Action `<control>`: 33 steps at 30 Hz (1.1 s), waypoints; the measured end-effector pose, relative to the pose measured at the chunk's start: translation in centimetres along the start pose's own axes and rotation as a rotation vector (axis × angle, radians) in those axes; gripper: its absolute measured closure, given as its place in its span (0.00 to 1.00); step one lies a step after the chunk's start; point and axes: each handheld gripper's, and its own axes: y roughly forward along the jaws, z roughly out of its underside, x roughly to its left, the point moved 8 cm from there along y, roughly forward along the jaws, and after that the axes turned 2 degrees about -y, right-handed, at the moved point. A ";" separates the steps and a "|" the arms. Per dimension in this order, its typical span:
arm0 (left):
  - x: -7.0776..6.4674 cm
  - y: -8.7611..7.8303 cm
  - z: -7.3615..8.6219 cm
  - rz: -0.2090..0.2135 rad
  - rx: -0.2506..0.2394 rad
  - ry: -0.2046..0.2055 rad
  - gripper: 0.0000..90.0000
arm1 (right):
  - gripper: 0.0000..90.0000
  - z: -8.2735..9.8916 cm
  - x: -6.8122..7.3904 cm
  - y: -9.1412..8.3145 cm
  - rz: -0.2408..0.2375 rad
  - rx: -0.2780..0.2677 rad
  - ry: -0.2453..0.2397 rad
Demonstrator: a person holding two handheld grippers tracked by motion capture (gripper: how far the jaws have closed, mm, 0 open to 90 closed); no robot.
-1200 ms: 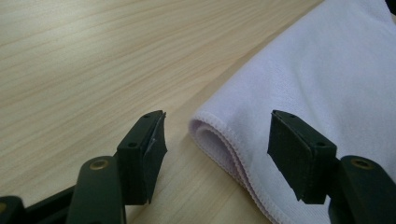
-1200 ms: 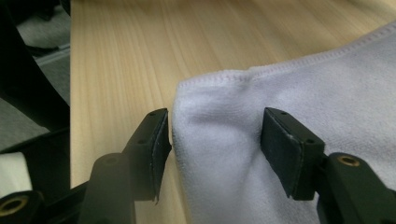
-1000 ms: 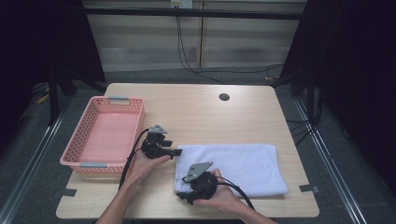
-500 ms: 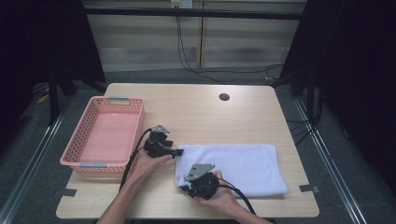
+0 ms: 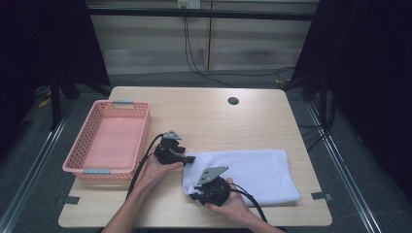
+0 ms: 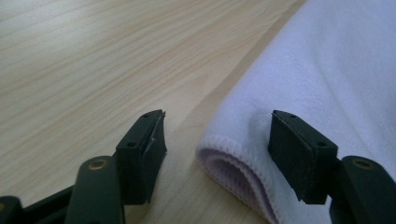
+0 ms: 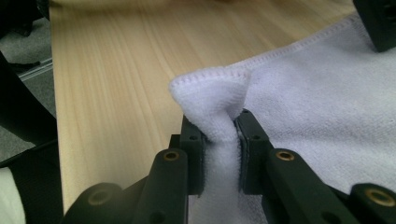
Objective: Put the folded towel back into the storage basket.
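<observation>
The right gripper (image 7: 219, 135) has just closed, now pinching the white towel (image 7: 327, 102) corner; the left gripper (image 6: 217, 140) straddles its edge, unclamped

Pink basket (image 5: 108, 141), wooden table (image 5: 204, 116)

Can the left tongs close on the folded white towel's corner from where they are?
Probably yes: the left tongs stand open astride the folded white towel corner, with nothing between. Their jaws have just been closing.
</observation>
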 end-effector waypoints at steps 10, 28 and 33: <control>-0.9 -0.7 -0.5 0.102 -0.029 -0.059 0.89 | 0.86 -0.3 0.1 -0.6 -0.026 -0.012 0.019; -1.0 -6.8 -4.8 0.097 -0.159 -0.107 0.90 | 0.87 -6.5 0.1 -5.0 -0.045 -0.185 0.036; -1.2 -10.2 -6.3 0.047 -0.190 -0.090 0.90 | 0.87 -9.4 0.7 -5.8 -0.073 -0.254 0.041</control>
